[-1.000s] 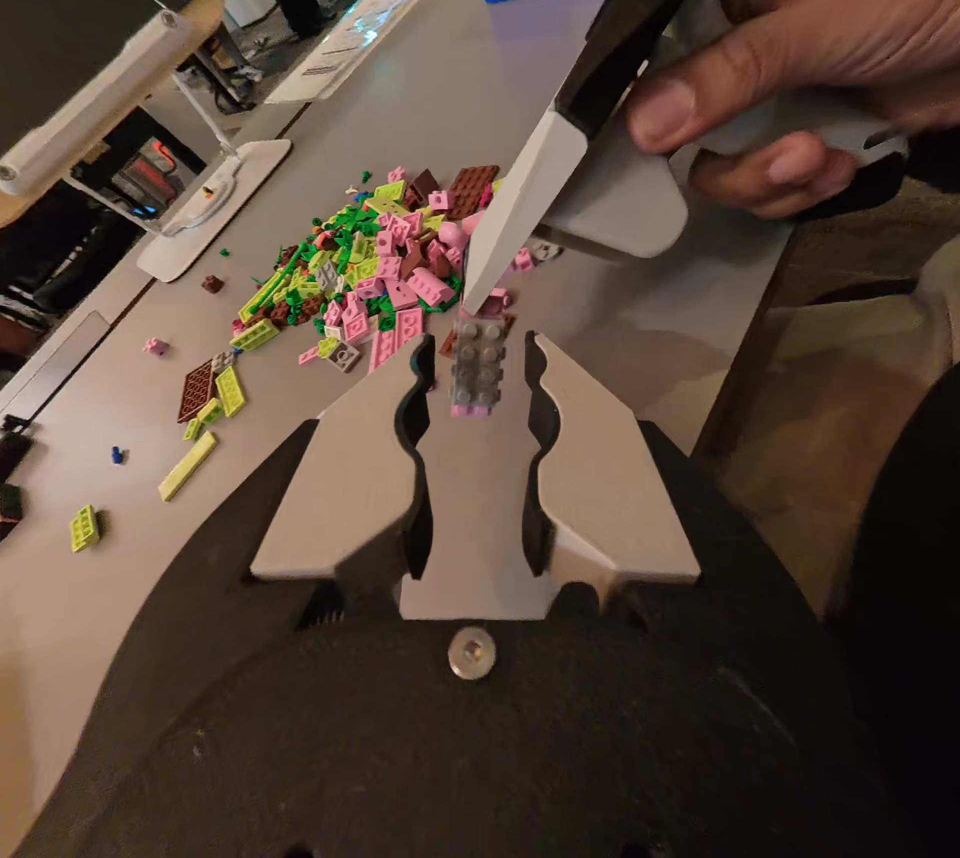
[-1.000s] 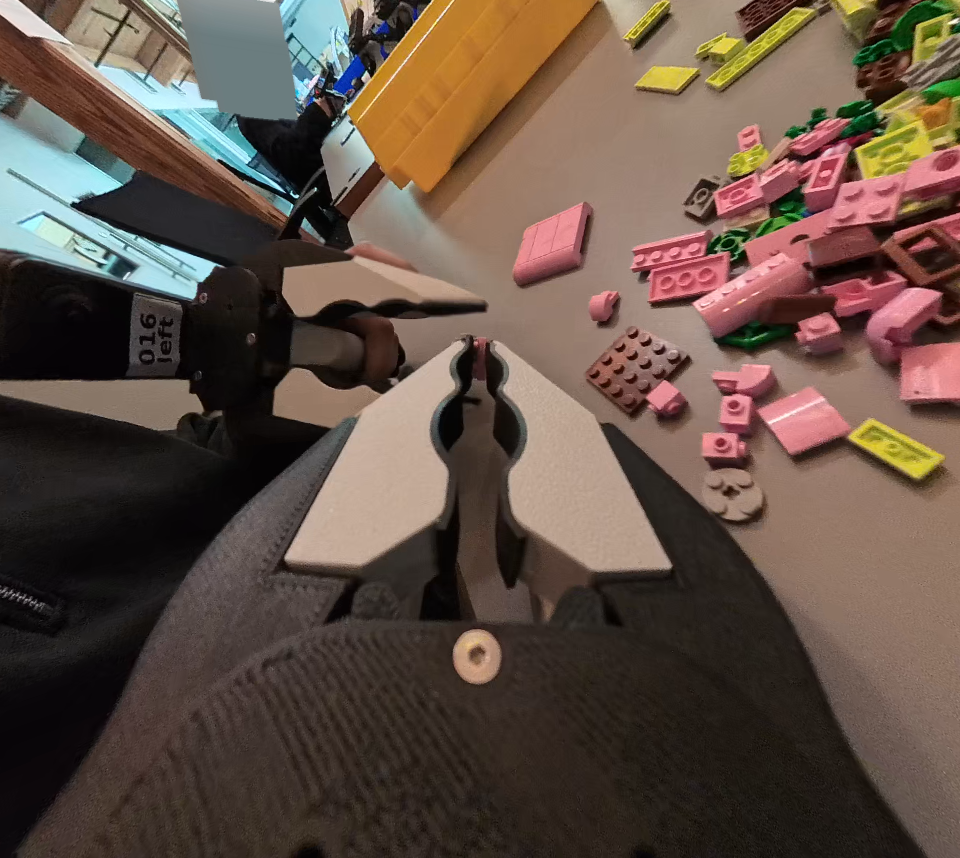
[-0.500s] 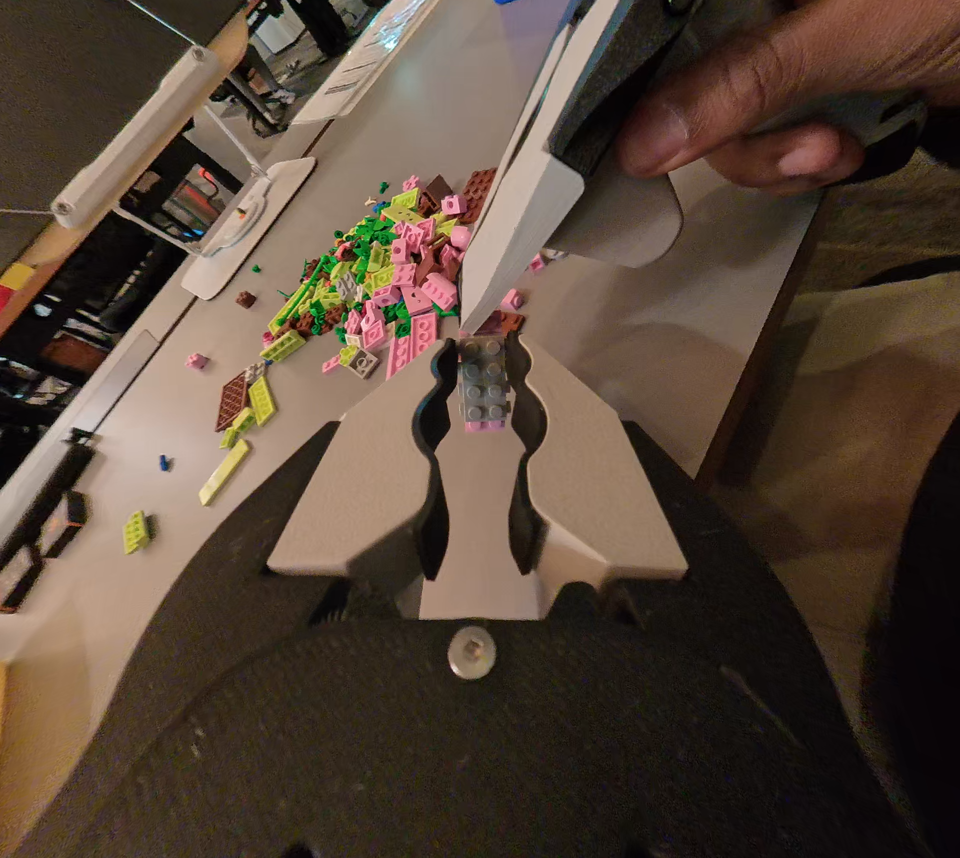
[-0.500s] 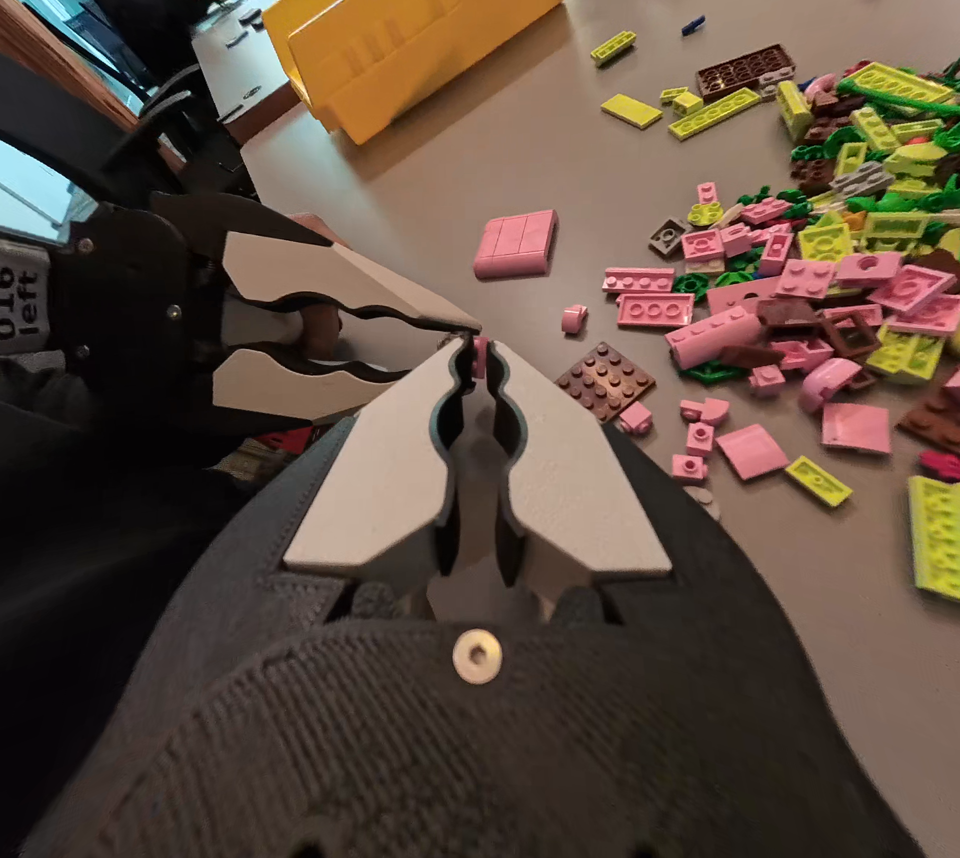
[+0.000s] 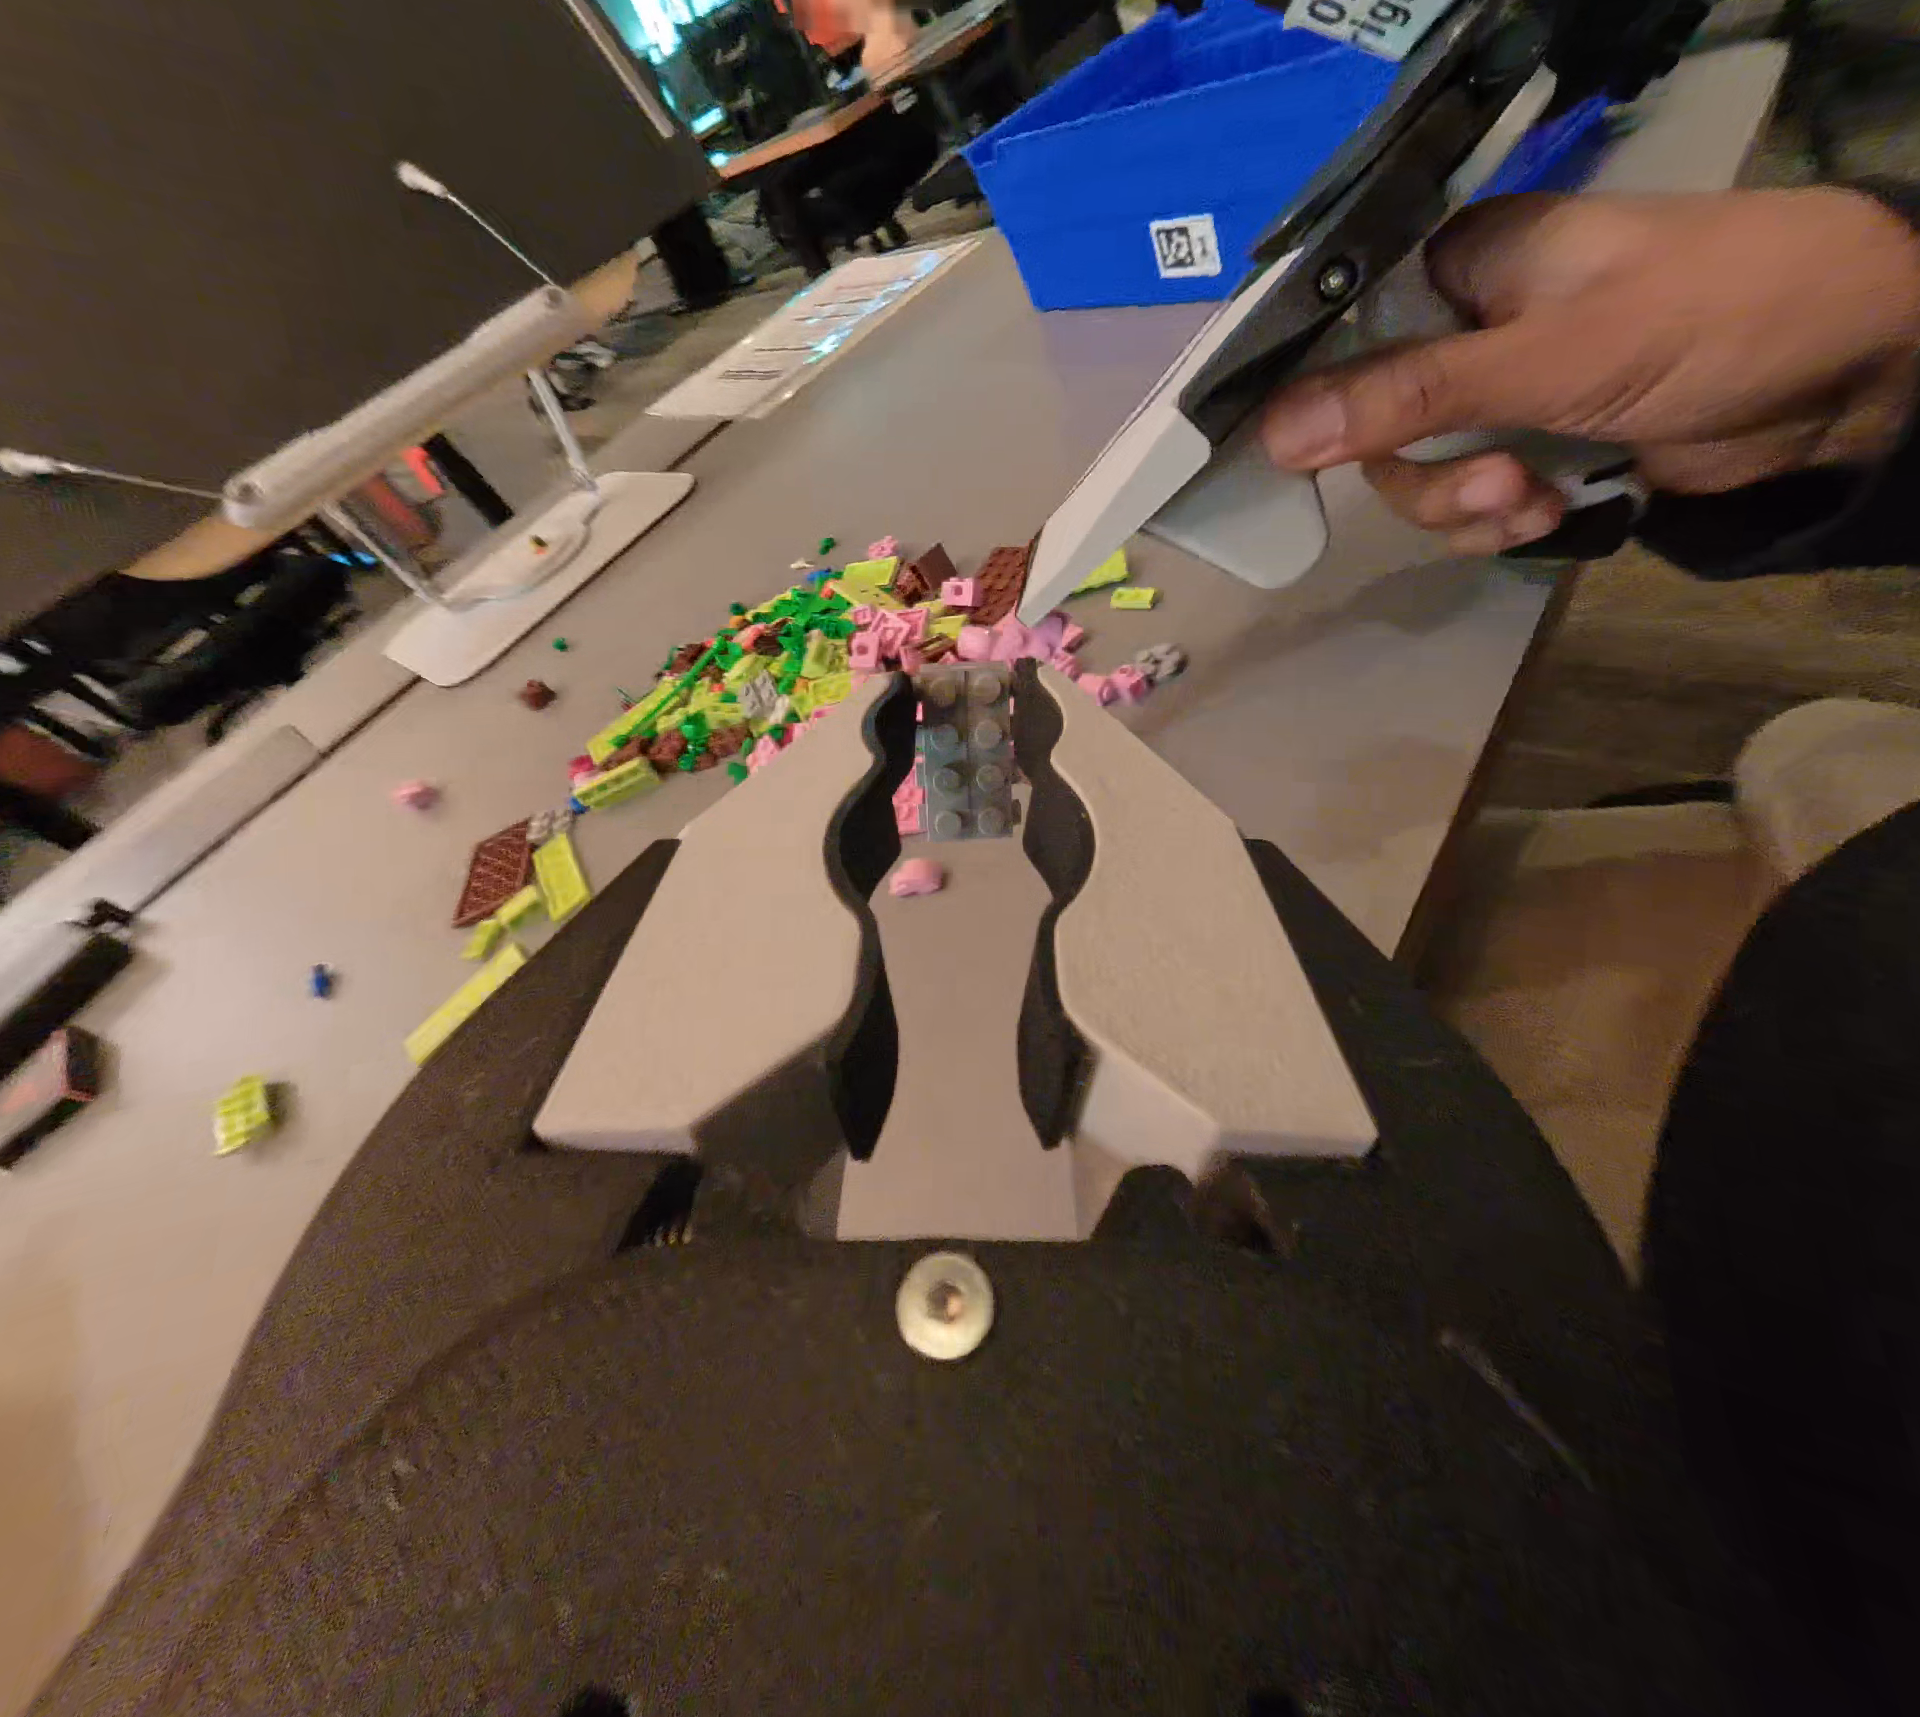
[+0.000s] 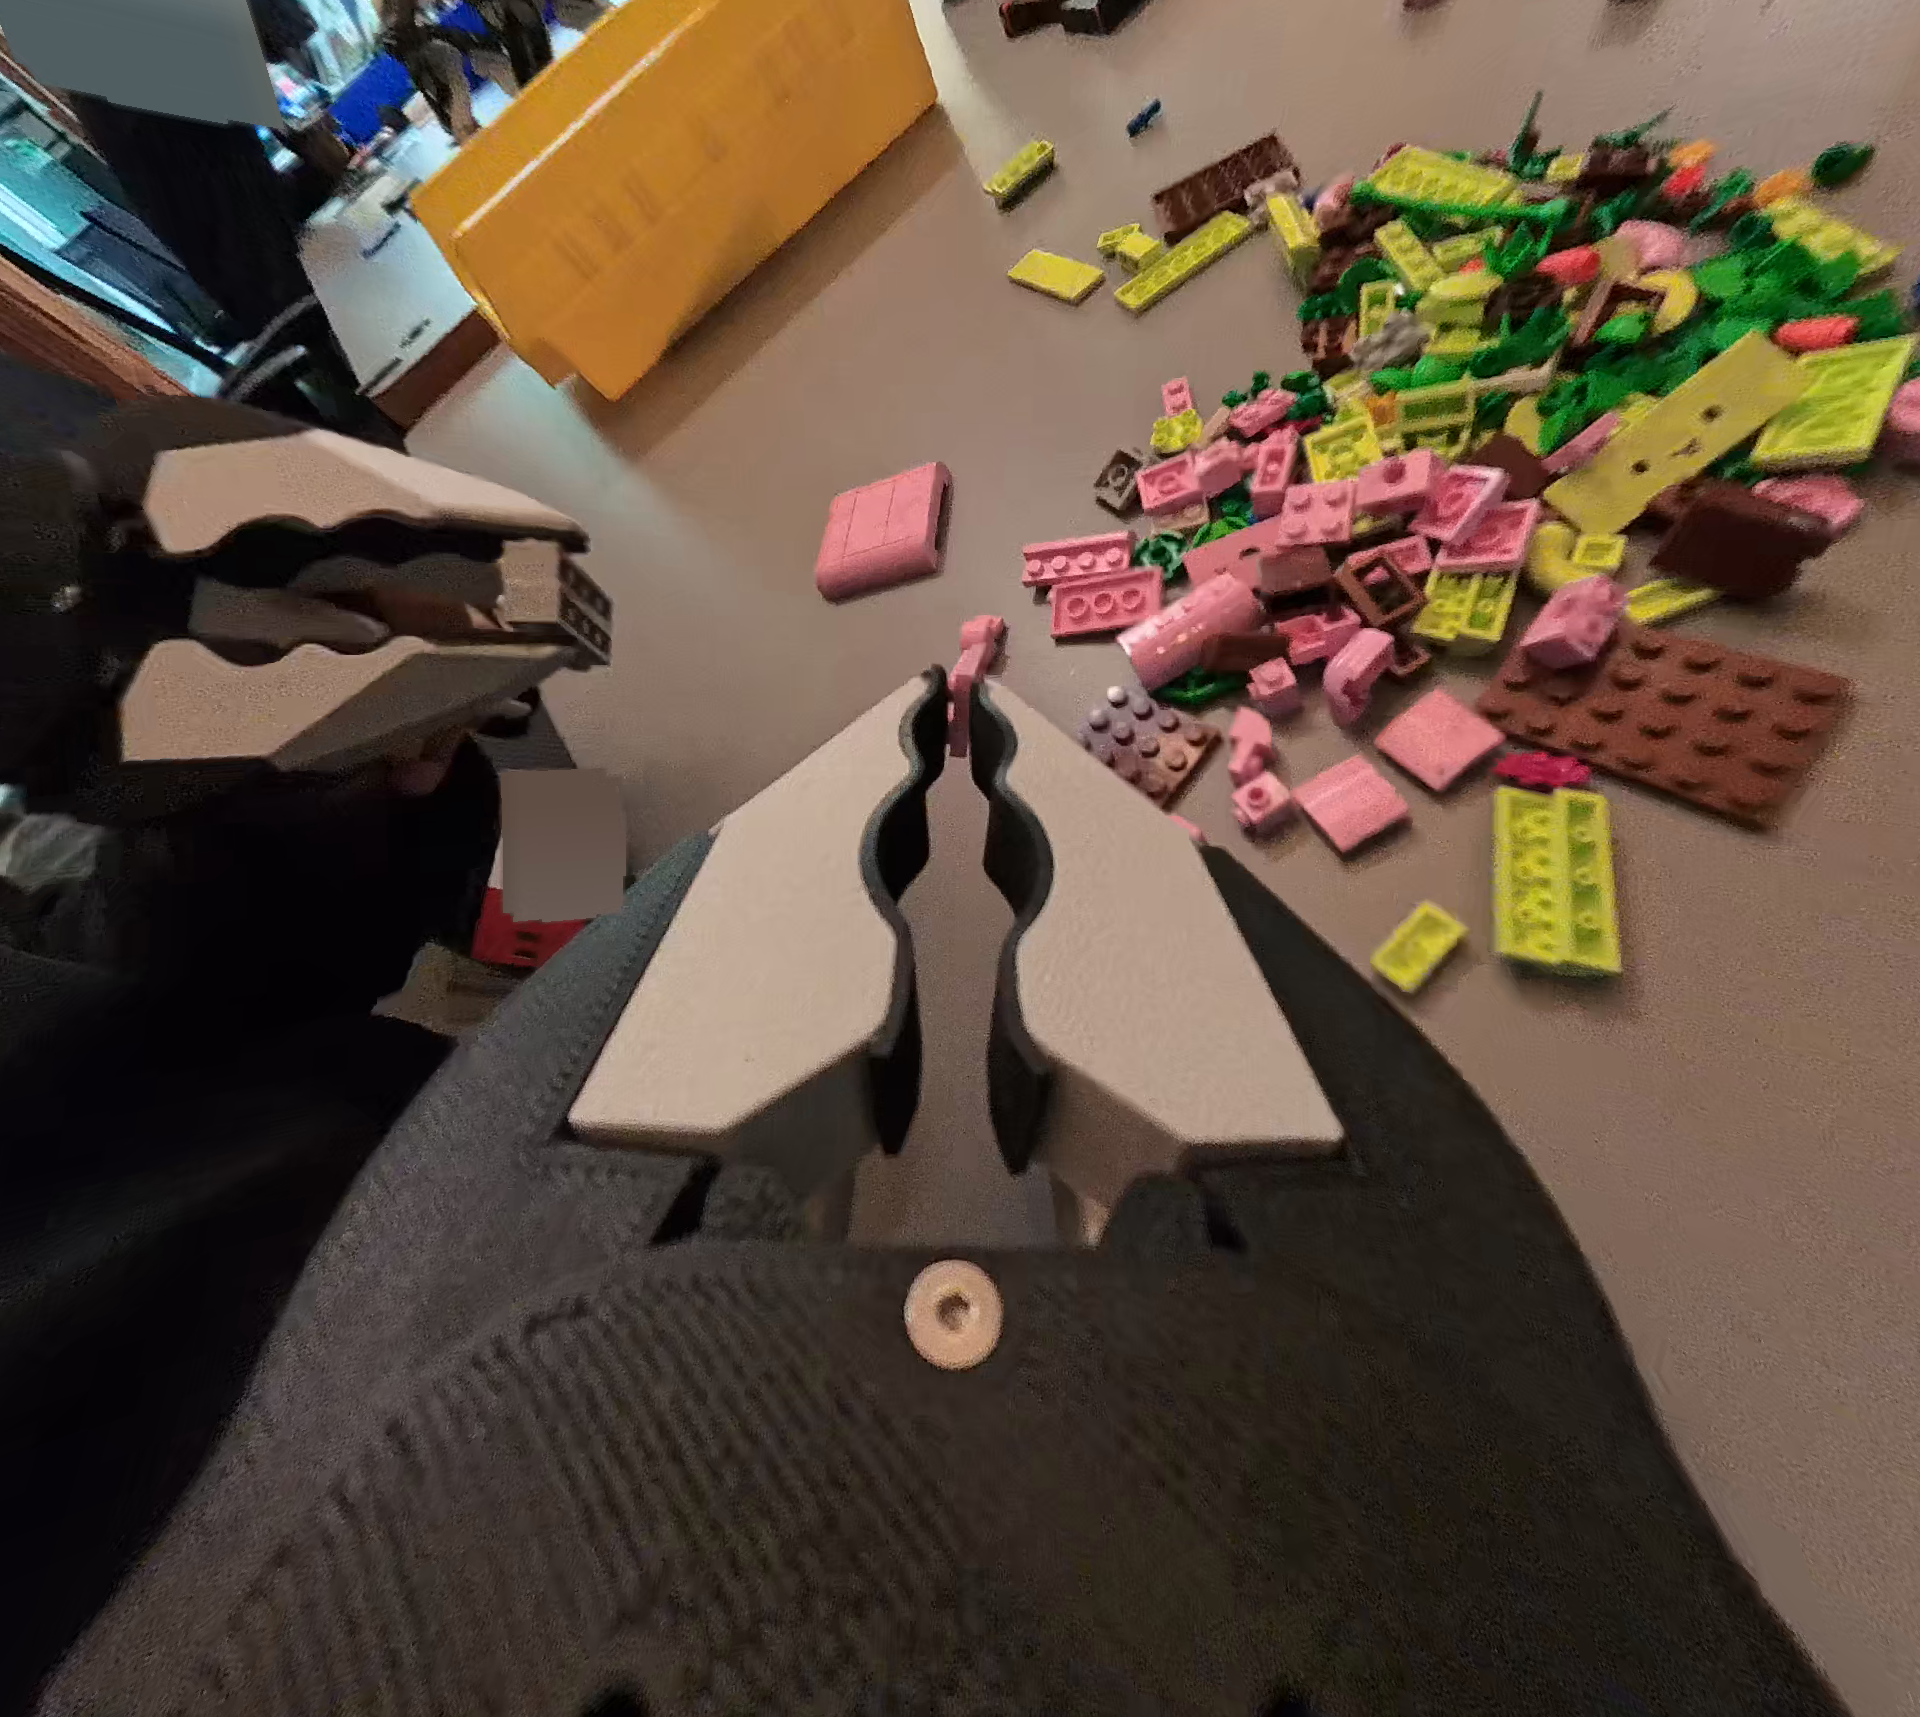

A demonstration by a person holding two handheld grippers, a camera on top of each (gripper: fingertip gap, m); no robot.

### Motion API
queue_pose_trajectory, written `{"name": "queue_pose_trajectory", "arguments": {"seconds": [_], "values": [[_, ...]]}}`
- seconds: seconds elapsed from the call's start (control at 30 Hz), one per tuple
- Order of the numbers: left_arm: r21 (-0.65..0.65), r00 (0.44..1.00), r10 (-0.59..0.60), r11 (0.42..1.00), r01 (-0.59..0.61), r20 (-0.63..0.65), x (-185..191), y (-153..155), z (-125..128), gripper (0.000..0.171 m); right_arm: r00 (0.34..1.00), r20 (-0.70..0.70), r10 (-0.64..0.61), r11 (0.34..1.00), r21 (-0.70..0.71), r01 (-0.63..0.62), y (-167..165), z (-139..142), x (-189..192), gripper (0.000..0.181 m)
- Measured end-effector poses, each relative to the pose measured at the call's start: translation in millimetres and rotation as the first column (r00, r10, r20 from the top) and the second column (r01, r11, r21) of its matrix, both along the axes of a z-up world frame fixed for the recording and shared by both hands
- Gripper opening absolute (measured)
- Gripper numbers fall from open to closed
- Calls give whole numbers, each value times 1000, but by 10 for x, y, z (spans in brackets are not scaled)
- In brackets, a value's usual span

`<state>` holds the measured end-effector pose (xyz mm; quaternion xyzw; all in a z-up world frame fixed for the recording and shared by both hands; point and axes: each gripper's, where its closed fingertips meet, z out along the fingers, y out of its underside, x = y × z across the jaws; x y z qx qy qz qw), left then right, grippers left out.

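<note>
Bricks fill both my tools. My left gripper (image 5: 964,691) is clamped on a grey studded plastic plate (image 5: 968,758), studs up, raised over the grey tabletop (image 5: 1299,732). My right gripper (image 6: 964,693) pinches a small thin pink plastic piece (image 6: 968,685) at its very tips, off to the right of the left one and apart from it. The two held parts are not joined, as far as I can judge. Ahead of both lies the loose pile of pink, lime, green and brown bricks (image 6: 1558,441).
</note>
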<state>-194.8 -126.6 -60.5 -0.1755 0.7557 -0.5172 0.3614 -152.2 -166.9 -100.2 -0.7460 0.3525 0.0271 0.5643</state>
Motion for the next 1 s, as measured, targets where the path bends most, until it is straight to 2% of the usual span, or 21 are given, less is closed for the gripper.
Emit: {"name": "queue_pose_trajectory", "arguments": {"seconds": [0.2, 0.37, 0.53, 0.63, 0.7, 0.77, 0.83, 0.87, 0.97, 1.0], "values": [[-50, 997, 9, 999, -13, -72, 93, 125, -52, 17, 994, -103, 27, 986, 169, -9, 18, 6, 84, 1], [-107, 988, 10, 994, -27, -154, 193, 195, -165, 17, 994, -111, -9, 1000, 25, 12, -28, -162, 335, 1], [-181, 971, -6, 983, -39, -240, 244, 223, -229, 17, 994, -107, -14, 998, -69, 6, -19, -204, 678, 2], [-257, 959, -14, 964, -63, -285, 287, 265, -223, 17, 999, -2, -34, 998, -61, 34, -39, -76, 826, 33], [-355, 943, -51, 932, -73, -328, 304, 294, -174, 17, 984, 176, -14, 999, -49, 22, -15, 119, 759, 37], [-465, 916, -111, 881, -88, -386, 322, 317, -142, 17, 927, 368, 77, 997, -34, -70, 118, 310, 498, 43], [-587, 872, -213, 804, -99, -440, 324, 316, -98, 17, 802, 566, 191, 980, -68, -185, 302, 430, 124, 52], [-651, 843, -277, 751, -109, -461, 325, 314, -69, 17, 724, 649, 234, 972, -130, -197, 377, 422, -19, 53], [-800, 735, -473, 578, -158, -486, 327, 305, -3, 17, 506, 797, 329, 940, -325, -99, 560, 301, -215, 60], [-823, 709, -512, 541, -172, -484, 329, 303, -3, 17, 451, 822, 348, 932, -357, -68, 610, 282, -250, 62]]}}
